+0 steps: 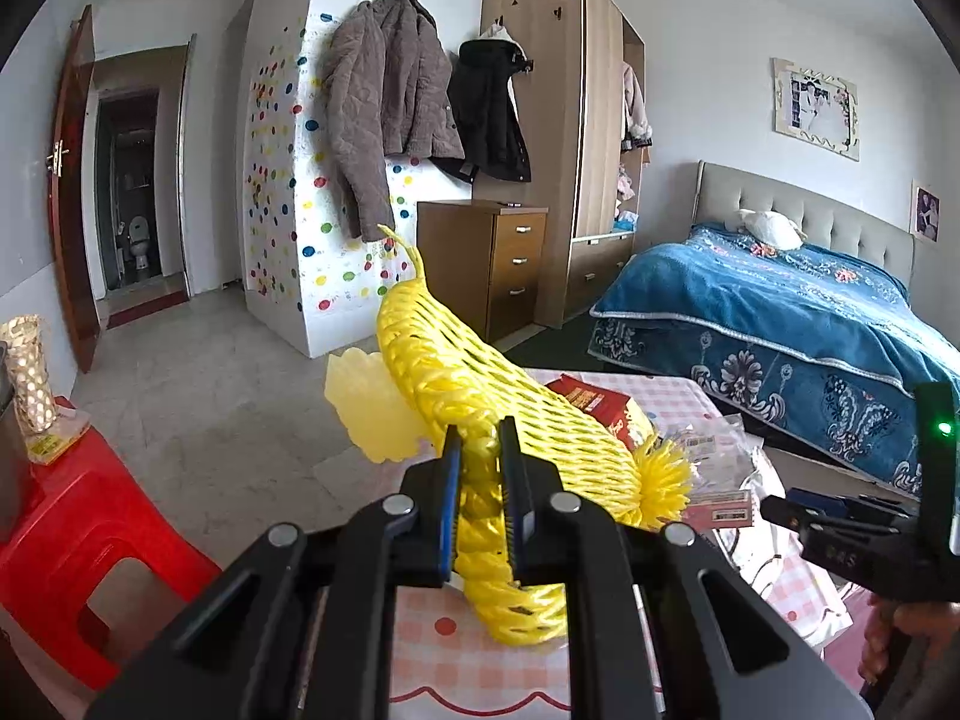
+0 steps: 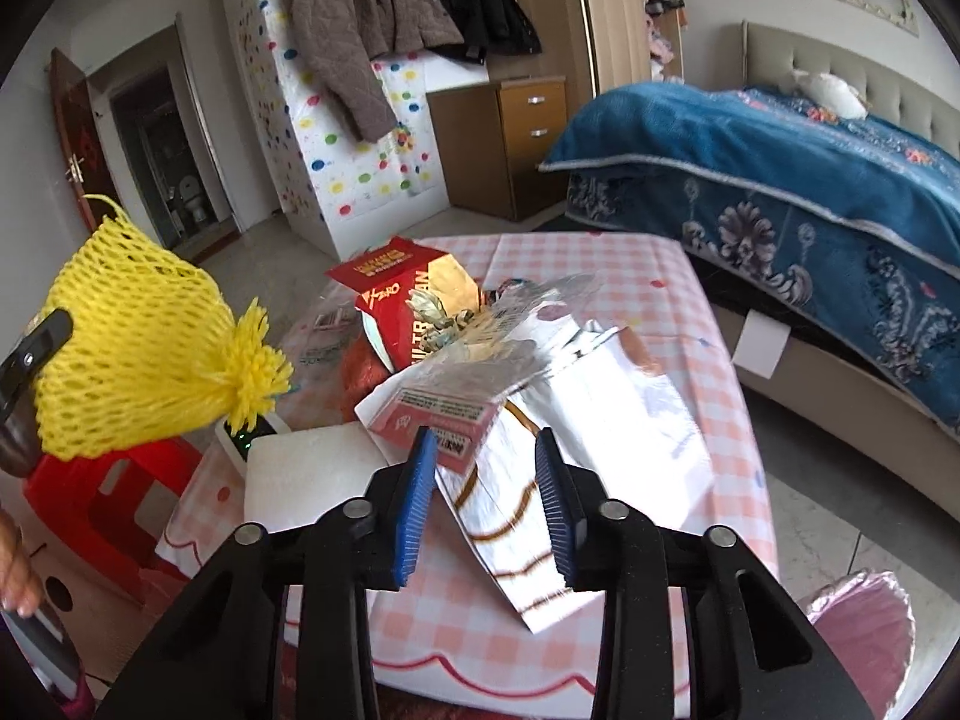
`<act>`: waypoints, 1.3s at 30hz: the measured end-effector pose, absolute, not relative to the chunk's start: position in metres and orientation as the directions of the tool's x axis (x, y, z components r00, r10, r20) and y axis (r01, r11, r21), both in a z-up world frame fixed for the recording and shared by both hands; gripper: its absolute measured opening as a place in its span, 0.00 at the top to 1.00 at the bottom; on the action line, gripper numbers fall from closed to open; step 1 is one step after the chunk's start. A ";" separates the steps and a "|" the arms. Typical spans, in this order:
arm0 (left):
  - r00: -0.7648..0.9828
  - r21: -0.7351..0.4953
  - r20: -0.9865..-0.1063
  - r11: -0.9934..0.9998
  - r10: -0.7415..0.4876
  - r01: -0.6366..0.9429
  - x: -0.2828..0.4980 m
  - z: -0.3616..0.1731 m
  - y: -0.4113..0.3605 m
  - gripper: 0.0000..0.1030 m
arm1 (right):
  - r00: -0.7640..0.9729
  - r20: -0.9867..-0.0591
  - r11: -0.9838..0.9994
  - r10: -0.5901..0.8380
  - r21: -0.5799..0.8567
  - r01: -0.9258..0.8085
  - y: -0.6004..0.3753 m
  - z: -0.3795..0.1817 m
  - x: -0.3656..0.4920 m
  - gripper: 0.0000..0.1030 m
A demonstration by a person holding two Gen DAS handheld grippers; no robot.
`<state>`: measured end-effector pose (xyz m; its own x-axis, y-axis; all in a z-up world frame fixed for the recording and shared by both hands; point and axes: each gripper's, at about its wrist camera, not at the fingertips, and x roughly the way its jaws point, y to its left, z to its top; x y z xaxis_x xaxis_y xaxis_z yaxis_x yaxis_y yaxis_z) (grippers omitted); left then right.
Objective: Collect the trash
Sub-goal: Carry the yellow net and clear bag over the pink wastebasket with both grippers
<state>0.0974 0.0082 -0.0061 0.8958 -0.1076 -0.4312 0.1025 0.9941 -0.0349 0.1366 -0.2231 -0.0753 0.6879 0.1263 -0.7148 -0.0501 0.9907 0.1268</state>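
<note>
My left gripper [image 1: 480, 438] is shut on a yellow foam fruit net [image 1: 510, 420] and holds it up above the left side of the pink checked table [image 1: 432, 654]. The net also shows at the left of the right wrist view [image 2: 132, 354]. My right gripper [image 2: 486, 450] is open over a heap of trash on the table: a pink-labelled clear wrapper [image 2: 444, 420] just ahead of its fingers, a white and silver bag [image 2: 600, 420], and a red carton [image 2: 402, 300] further back. The right gripper shows at the right edge of the left wrist view [image 1: 780, 510].
A red plastic stool [image 1: 78, 528] stands left of the table, with a gold-dotted vase [image 1: 27, 384] beside it. A white slab [image 2: 312, 474] and a small white device [image 2: 246, 438] lie on the table's left. A bed [image 2: 780, 180] is at right, wooden drawers [image 1: 486, 264] behind.
</note>
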 end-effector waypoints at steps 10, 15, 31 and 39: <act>0.884 -0.047 -0.455 0.995 -0.104 0.092 0.109 -0.016 0.018 0.90 | 0.670 -0.732 0.990 0.126 0.140 -0.033 -0.214 -0.083 0.166 0.96; 0.891 -0.046 -0.444 0.995 -0.097 0.086 0.102 -0.009 0.020 0.90 | 0.726 -0.680 0.994 0.106 0.053 -0.096 -0.196 -0.060 0.161 1.00; 0.909 -0.029 -0.394 0.990 -0.138 0.138 0.018 0.007 0.014 0.90 | 0.802 -0.589 0.979 0.098 -0.086 -0.183 -0.176 -0.004 0.054 1.00; 0.901 -0.018 -0.378 0.975 -0.213 0.223 -0.006 0.005 -0.011 0.90 | 0.806 -0.589 0.984 0.056 -0.104 -0.145 -0.193 -0.003 0.009 1.00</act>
